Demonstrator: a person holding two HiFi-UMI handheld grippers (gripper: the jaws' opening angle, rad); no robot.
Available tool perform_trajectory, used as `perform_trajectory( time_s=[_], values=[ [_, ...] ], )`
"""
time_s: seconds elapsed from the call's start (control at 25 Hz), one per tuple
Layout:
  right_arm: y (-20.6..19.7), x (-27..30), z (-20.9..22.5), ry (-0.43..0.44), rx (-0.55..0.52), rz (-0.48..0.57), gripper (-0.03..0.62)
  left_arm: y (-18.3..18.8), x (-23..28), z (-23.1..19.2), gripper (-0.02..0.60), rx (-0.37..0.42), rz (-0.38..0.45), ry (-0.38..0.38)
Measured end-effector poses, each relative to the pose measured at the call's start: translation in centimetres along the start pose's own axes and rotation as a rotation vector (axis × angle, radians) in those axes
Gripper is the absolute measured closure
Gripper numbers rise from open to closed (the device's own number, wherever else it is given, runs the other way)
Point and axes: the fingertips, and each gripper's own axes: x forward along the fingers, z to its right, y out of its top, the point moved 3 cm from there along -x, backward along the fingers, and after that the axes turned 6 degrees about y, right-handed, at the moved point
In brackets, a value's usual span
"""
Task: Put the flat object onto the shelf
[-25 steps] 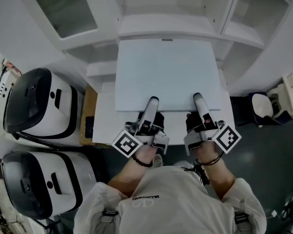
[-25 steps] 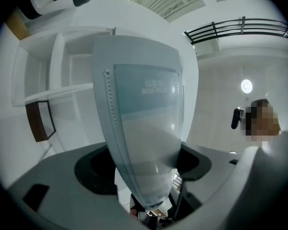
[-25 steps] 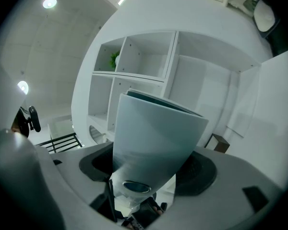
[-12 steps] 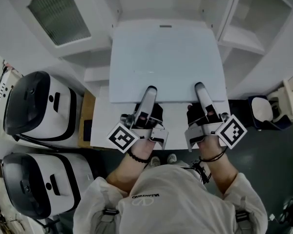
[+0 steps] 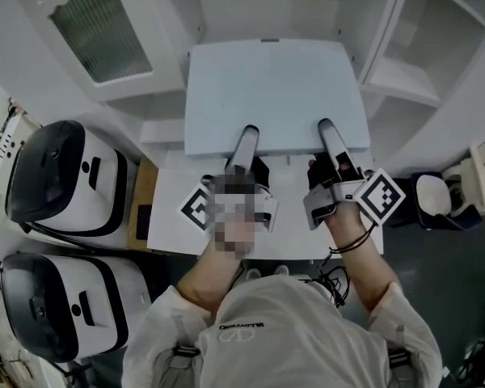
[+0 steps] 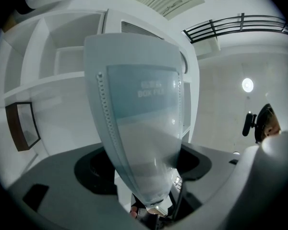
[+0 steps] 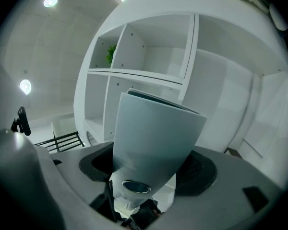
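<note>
Both claws are clenched on the near edge of the flat object [image 5: 275, 95], a pale translucent file case. The left claw [image 5: 245, 140] grips at about 7 o'clock of it, the right claw [image 5: 330, 134] at 5. The case is held level, broad face up, above the white surface [image 5: 166, 217]. It reaches away from the claws toward the shelf [image 5: 250, 10] at 12 o'clock. Its long axis looks to run 6 to 12, though the steep view foreshortens it. Neither hand is nearer, so an even forward push seems right.
</note>
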Motion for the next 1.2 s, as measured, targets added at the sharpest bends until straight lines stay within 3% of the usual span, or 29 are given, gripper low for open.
perform_trajectory(
  time_s=[1.2],
  values=[
    [3.6,8.7,3.4,-0.092,0.060,0.012,0.237,4.0,9.2,-2.8,0.230,-0.050,-0.014,0.062]
  ],
)
